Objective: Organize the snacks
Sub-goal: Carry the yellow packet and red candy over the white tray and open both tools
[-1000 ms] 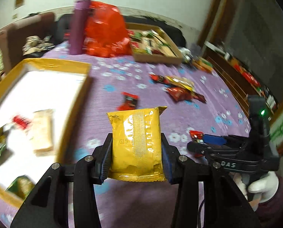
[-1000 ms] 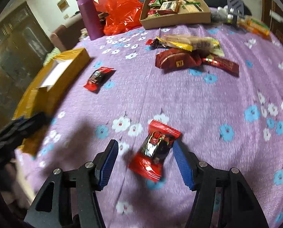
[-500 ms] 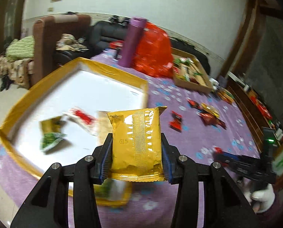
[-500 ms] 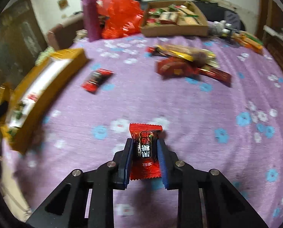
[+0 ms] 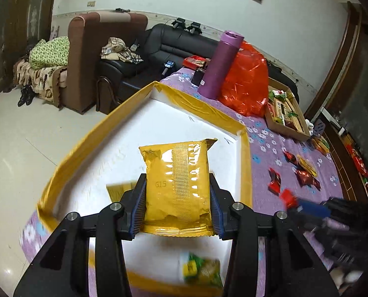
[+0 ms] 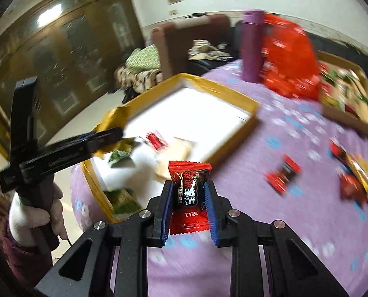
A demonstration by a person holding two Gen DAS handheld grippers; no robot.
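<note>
**Both grippers loaded, left one over the tray**

The left gripper has its blue-ribbed fingers pressed against the sides of a glossy yellow foil snack packet, held upright above the shallow gold-rimmed tray with a white floor. The back seam faces the camera, and "G15" is stamped faintly beside it; nothing else on it is legible.

The right gripper has its fingers closed narrowly on a small red candy wrapper with a black label. White Chinese characters run down the label, and more sit on the red part below.

Inside the tray lie a green snack packet, a red one and a pale flat one, all smeared by motion. The left view cuts off another green-and-yellow packet at the tray's near edge.

Out on the purple flowered worktop, loose red wrapped candies lie scattered. Beyond stand a purple cylindrical flask, a crumpled red plastic bag and an open brown cardboard box of assorted snacks, whose labels are too small to read.
</note>
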